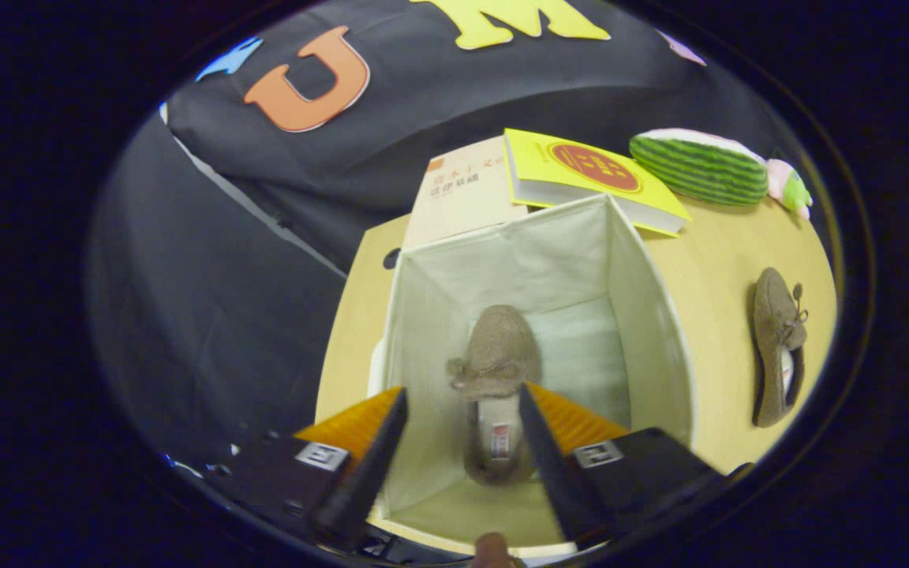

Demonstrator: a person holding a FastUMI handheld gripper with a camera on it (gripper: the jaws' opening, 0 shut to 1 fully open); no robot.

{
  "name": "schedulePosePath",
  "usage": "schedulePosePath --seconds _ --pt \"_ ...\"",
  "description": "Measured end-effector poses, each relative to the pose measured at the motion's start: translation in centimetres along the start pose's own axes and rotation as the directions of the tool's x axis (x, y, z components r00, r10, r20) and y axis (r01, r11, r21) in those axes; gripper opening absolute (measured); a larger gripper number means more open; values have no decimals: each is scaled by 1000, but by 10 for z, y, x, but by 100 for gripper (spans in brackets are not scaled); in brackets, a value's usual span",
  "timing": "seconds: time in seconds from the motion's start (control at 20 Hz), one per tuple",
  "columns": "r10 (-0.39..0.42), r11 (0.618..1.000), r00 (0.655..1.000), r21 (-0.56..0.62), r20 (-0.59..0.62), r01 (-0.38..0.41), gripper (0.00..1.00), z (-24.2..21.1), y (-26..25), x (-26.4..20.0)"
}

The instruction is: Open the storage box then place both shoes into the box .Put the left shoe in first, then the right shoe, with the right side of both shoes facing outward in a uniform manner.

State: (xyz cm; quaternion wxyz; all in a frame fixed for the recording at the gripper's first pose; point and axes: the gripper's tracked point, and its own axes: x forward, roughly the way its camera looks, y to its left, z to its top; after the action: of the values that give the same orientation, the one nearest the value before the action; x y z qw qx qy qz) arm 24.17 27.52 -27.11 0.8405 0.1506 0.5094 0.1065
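A cream fabric storage box (644, 315) stands open on the wooden table. One brown felt shoe (496, 363) lies on the box floor, toe pointing away from me, seen between my fingers. My gripper (461, 398) hangs above the box mouth, fingers open, nothing between them. The second brown shoe (776, 339), with a small bow, lies on the table (723, 260) to the right of the box.
Behind the box lie a beige book (462, 189) and a yellow book (589, 177). A plush watermelon slice (699, 167) sits beyond the yellow book, with a small pink-and-green toy (792, 188) beside it. The table's edge runs left of the box.
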Motion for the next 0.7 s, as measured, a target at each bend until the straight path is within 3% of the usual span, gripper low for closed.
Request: schedulePosePath --seconds 0.1,0.5,0.7 --pt "-33 998 999 -47 37 34 100 7 -1 -17" --pt "-105 983 989 -138 106 119 100 23 -25 -84" --pt "-153 974 982 -148 114 169 100 30 -70 -108"
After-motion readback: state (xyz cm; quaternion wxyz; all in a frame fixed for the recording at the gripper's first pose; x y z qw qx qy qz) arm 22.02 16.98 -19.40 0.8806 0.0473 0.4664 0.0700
